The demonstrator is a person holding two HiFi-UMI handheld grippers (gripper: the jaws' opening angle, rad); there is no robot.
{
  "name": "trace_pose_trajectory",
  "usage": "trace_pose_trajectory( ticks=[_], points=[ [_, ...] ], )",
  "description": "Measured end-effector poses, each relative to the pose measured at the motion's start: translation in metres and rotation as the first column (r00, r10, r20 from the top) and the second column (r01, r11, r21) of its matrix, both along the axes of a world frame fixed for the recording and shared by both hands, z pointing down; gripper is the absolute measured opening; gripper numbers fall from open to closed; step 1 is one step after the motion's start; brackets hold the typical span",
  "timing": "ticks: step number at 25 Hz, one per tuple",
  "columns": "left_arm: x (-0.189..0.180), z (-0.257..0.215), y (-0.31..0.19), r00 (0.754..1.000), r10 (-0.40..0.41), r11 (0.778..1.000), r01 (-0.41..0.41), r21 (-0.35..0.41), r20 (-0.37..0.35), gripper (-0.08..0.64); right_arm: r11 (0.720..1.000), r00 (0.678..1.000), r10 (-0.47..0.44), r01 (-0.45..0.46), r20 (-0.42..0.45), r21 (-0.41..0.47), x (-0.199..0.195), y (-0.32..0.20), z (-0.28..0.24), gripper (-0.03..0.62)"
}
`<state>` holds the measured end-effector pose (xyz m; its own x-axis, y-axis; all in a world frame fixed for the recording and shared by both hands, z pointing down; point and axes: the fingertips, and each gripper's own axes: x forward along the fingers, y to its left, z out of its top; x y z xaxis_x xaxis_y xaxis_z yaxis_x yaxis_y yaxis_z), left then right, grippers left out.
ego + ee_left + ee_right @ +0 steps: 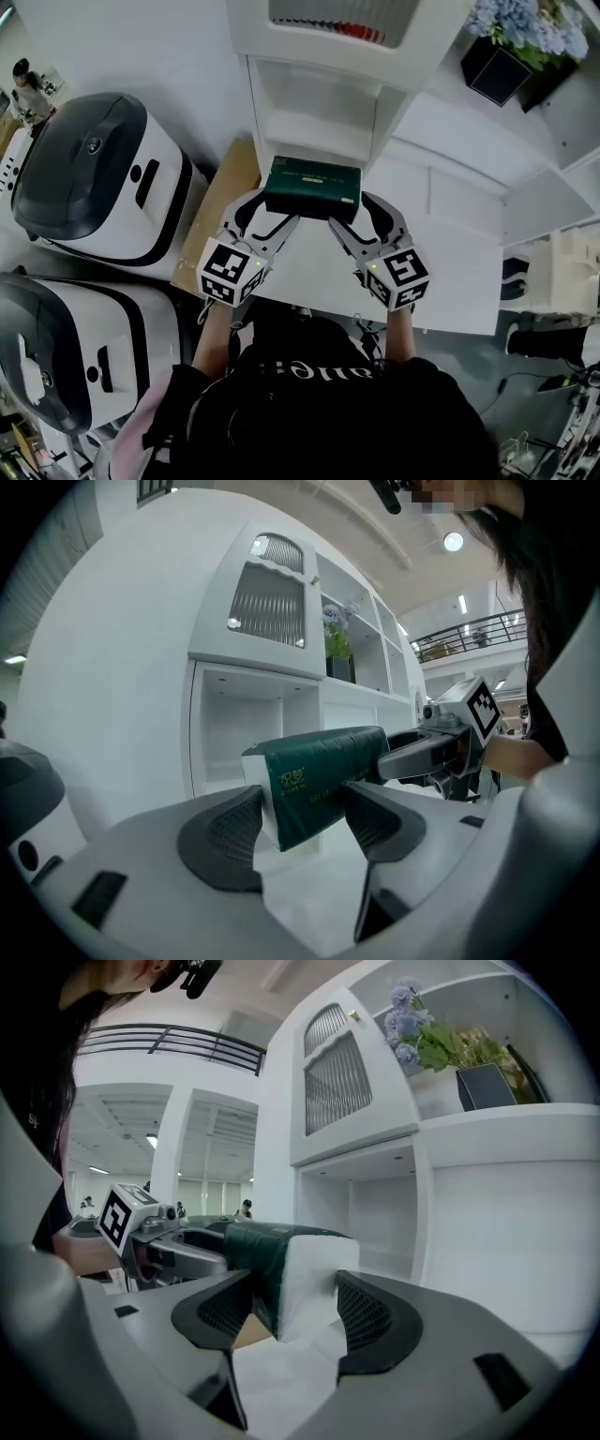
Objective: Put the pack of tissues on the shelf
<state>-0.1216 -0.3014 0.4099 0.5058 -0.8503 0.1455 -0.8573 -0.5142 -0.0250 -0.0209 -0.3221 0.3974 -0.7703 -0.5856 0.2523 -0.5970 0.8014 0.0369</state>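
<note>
With my left gripper (pixel 269 210) and right gripper (pixel 360 212) clamped on its ends, the pack of tissues (pixel 312 187) hangs near the shelf (pixel 314 111), not yet placed.

Print on the tissue pack (pixel 312 188) is too small to be read in head view; its underside & near corners are covered by the jaws of the left gripper (pixel 267 208) & right gripper (pixel 359 212). In left gripper view its far end is hidden behind the right gripper. The shelf unit (pixel 323 112) & flowers (pixel 525 23) are cut off by the top edge, the lower white machine (pixel 66 356) by the left edge.
</note>
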Motion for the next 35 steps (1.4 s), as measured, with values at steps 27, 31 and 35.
trace_pose_trajectory(
  ticks=[27, 31, 35],
  points=[
    [-0.024, 0.024, -0.142, 0.994, 0.102, 0.995, -0.101, -0.028, 0.034, 0.278, 0.944, 0.940, 0.329, -0.324, -0.085, 0.070, -0.026, -0.126, 0.022, 0.296],
    [-0.024, 0.027, -0.149, 0.998, 0.060, 0.996, -0.061, -0.060, -0.010, 0.278, 0.915, 0.912, 0.404, -0.400, -0.078, 0.057, -0.024, -0.137, 0.032, 0.280],
    [-0.022, 0.034, -0.156, 1.000, 0.020, 0.997, -0.020, -0.072, 0.006, 0.278, 0.893, 0.892, 0.449, -0.448, -0.044, 0.025, -0.020, -0.143, 0.041, 0.272]
  ],
)
